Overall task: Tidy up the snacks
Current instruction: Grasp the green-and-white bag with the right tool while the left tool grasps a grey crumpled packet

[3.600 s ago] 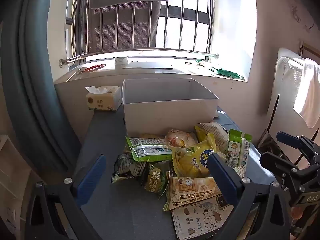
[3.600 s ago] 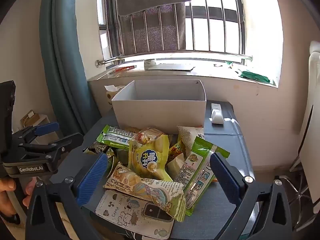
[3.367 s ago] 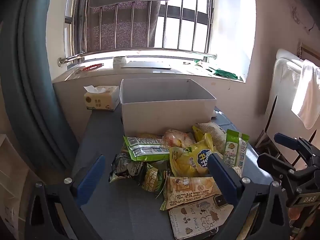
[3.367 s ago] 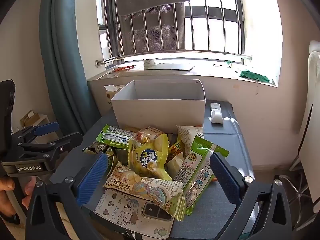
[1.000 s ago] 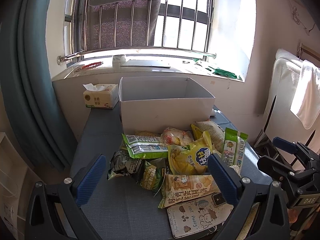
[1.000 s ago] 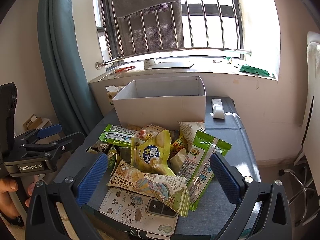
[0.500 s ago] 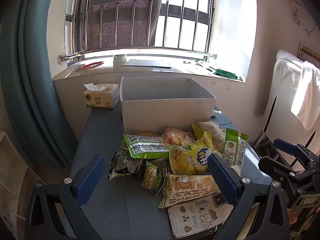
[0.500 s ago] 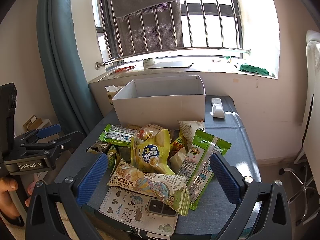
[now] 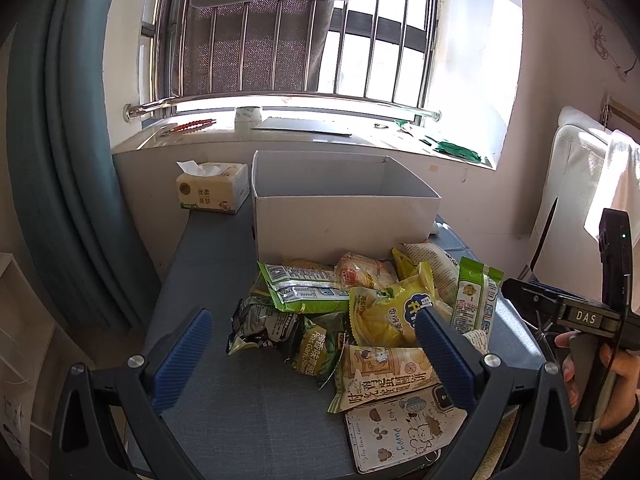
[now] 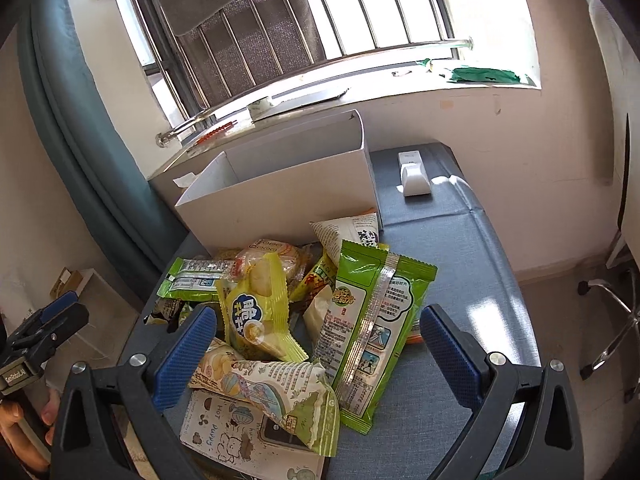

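A pile of snack packets lies on a grey-blue table in front of an empty white box. The pile holds a yellow packet, a tall green packet, a flat green packet and dark packets. My left gripper is open and empty, above the table's near edge, facing the dark packets. My right gripper is open and empty, tilted, close above the yellow and green packets. The white box also shows in the right wrist view.
A tissue pack stands left of the box. A white device lies on the table to the box's right. A phone in a puppy-print case lies at the near edge. A chair base stands on the right.
My right gripper has moved forward and down toward the pile and tilted, so the packets look larger. My left gripper has barely moved.
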